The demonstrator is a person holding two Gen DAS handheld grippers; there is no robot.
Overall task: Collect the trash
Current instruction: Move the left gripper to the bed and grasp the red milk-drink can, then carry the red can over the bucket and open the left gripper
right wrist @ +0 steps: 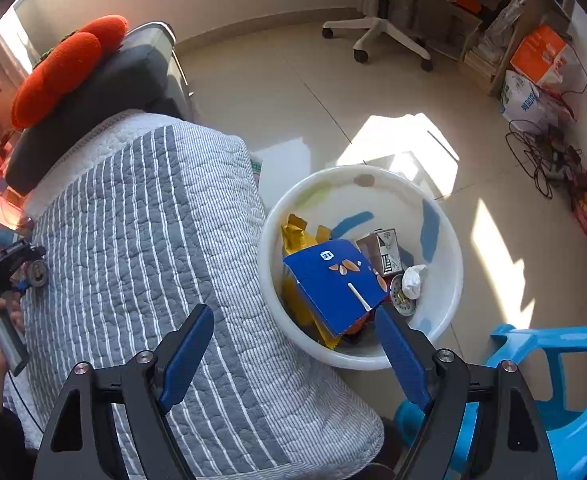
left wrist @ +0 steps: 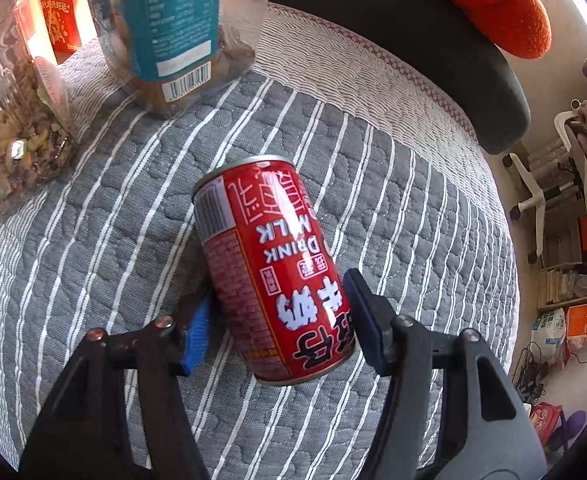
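My left gripper (left wrist: 279, 322) has its blue pads against the two sides of a red milk-drink can (left wrist: 271, 268), low on the body near the end closest to me, so I read it as clamped on the can. The can is tilted, its silver far rim pointing away over the grey striped quilt (left wrist: 93, 240); whether it rests on the cloth I cannot tell. It is a stiff, smooth metal cylinder, likely light if empty, and slick enough to pivot, so I judge a grip nearer the middle of the body would steady it better than one by the end. Too hard a squeeze could dent it.

Beyond the can stand a clear jar of nuts (left wrist: 25, 136) and a teal-labelled container (left wrist: 173, 24), both well apart from it.

My right gripper (right wrist: 293, 354) stands open and empty over the quilt's edge. Past it, on the floor, is the white basin (right wrist: 445, 292) already holding a blue carton (right wrist: 333, 284) and wrappers.
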